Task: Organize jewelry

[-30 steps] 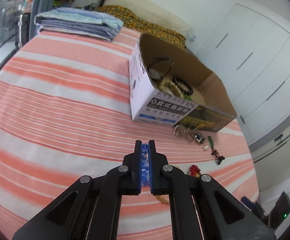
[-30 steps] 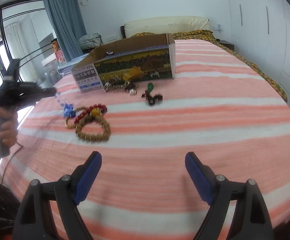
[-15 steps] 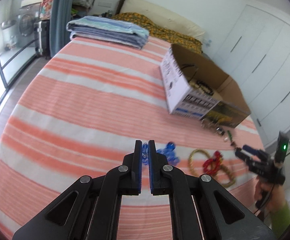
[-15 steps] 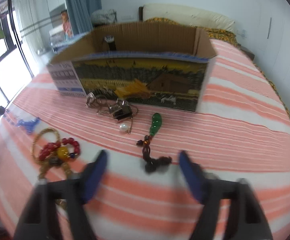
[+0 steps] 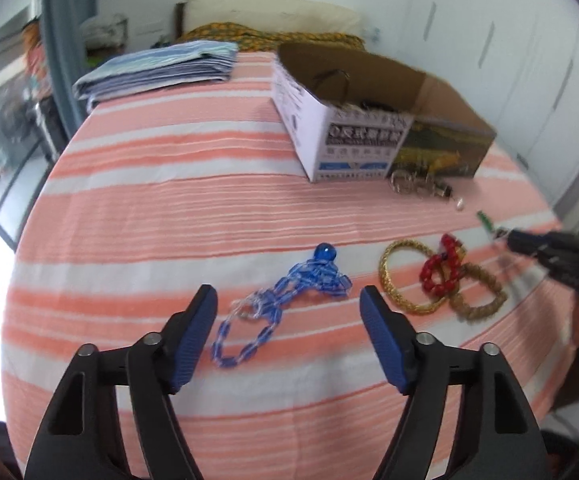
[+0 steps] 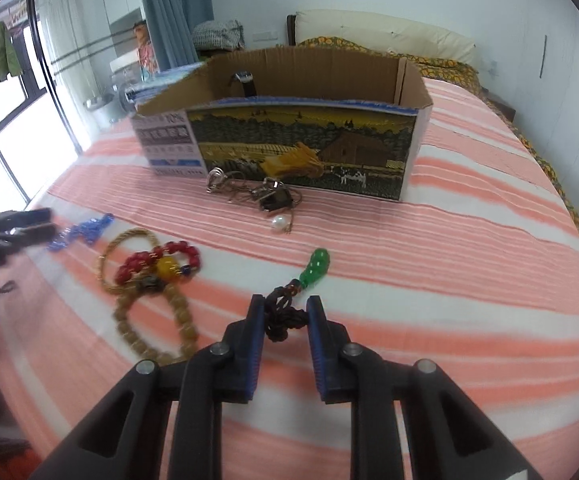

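Note:
A blue bead necklace [image 5: 285, 300] lies loose on the striped bed just ahead of my open, empty left gripper [image 5: 287, 312]. My right gripper [image 6: 287, 316] has its jaws partly closed around the dark knotted cord [image 6: 283, 312] of a green pendant [image 6: 316, 266], with small gaps either side. A gold rope ring [image 5: 405, 276], a red bead bracelet [image 5: 441, 270] and a tan bead bracelet [image 5: 477, 296] lie tangled to the right. A cardboard box [image 6: 289, 136] holds several pieces. Metal chains and a pearl [image 6: 279, 222] lie before it.
Folded striped cloths [image 5: 157, 68] lie at the far left of the bed. A pillow and a patterned blanket [image 6: 389, 44] are behind the box. White wardrobe doors [image 5: 529, 60] stand to the right. A window and curtain [image 6: 169, 12] are on the left.
My left gripper opened and let the blue necklace drop onto the bed. My right gripper moved forward to the green pendant's cord and narrowed around it.

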A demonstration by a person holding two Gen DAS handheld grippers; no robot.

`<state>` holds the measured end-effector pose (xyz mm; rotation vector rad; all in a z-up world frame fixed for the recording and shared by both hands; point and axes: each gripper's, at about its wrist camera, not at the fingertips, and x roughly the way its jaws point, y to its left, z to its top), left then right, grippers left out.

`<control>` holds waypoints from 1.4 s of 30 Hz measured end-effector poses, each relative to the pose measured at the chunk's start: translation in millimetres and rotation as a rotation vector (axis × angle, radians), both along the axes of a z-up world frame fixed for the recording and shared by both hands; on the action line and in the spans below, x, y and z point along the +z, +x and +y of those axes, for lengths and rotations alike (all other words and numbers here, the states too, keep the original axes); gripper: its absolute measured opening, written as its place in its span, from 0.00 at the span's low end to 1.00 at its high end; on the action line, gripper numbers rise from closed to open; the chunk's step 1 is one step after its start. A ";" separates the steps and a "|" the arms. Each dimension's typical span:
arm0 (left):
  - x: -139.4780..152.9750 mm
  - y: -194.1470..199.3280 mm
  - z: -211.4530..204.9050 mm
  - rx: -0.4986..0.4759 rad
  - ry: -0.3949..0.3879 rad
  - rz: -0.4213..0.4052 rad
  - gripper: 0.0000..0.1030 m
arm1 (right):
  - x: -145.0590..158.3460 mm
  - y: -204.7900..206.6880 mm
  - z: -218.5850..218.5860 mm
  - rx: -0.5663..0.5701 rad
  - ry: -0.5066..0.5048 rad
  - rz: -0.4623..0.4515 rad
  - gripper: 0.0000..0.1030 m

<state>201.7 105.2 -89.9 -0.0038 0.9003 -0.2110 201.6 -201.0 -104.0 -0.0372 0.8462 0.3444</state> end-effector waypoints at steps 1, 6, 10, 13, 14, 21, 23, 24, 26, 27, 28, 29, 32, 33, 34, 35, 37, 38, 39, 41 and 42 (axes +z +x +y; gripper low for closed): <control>-5.2 5.5 -7.4 -0.012 0.050 0.003 0.74 | 4.5 -4.9 -2.0 -0.001 0.013 -0.006 0.21; -25.1 19.8 -19.0 -0.053 0.102 0.035 0.42 | 25.7 -30.4 -8.8 -0.002 0.056 -0.042 0.21; -20.7 18.8 -20.0 -0.068 0.048 0.058 0.09 | 37.2 -48.3 -14.7 -0.008 0.075 -0.063 0.21; -10.7 10.9 -12.5 -0.036 -0.042 0.054 0.09 | 42.2 -56.6 -20.5 -0.014 0.095 -0.065 0.21; -3.7 7.0 -9.2 -0.025 -0.085 0.043 0.08 | 44.2 -57.1 -21.8 -0.015 0.102 -0.066 0.21; 50.8 -13.8 -0.7 0.003 -0.226 -0.056 0.08 | 59.9 -63.1 -28.6 -0.027 0.140 -0.094 0.20; 63.5 -16.3 -1.1 0.000 -0.237 -0.080 0.08 | 62.7 -63.8 -27.5 -0.027 0.145 -0.100 0.20; 69.7 -17.9 -2.4 0.000 -0.240 -0.092 0.08 | 63.6 -64.6 -27.1 -0.024 0.148 -0.102 0.20; 79.4 -19.1 -4.6 -0.003 -0.244 -0.105 0.08 | 64.8 -65.8 -25.0 -0.020 0.154 -0.103 0.20; 83.5 -19.7 -4.6 -0.005 -0.245 -0.109 0.08 | 64.9 -66.8 -24.3 -0.018 0.157 -0.103 0.20; 85.8 -20.9 -4.7 -0.006 -0.244 -0.112 0.08 | 65.3 -68.0 -23.4 -0.015 0.159 -0.104 0.20; 89.2 -21.6 -6.0 -0.008 -0.242 -0.115 0.08 | 65.9 -68.9 -23.0 -0.012 0.159 -0.104 0.20; 94.8 -24.3 -5.5 -0.007 -0.242 -0.123 0.08 | 68.1 -68.9 -21.8 -0.002 0.156 -0.103 0.20; 96.4 -24.9 -5.5 -0.004 -0.242 -0.126 0.08 | 68.7 -68.6 -21.8 0.000 0.155 -0.104 0.20; 97.5 -25.1 -5.0 -0.002 -0.243 -0.129 0.08 | 69.4 -67.7 -21.9 0.001 0.156 -0.104 0.20; 98.4 -24.9 -4.5 0.000 -0.243 -0.130 0.08 | 69.8 -67.2 -22.3 0.002 0.157 -0.104 0.20; 98.7 -25.1 -3.3 0.006 -0.243 -0.130 0.08 | 71.2 -66.5 -22.4 0.005 0.160 -0.106 0.20; 98.1 -24.7 -2.7 0.009 -0.246 -0.128 0.08 | 71.6 -66.3 -22.2 0.007 0.162 -0.106 0.20; 97.9 -24.0 -1.7 0.012 -0.251 -0.126 0.08 | 72.2 -66.0 -22.0 0.009 0.166 -0.105 0.20; 98.8 -24.0 0.2 0.013 -0.259 -0.123 0.08 | 74.1 -63.3 -22.3 0.015 0.171 -0.103 0.20; 99.3 -23.1 0.5 0.014 -0.262 -0.122 0.08 | 74.8 -62.4 -22.4 0.016 0.170 -0.104 0.20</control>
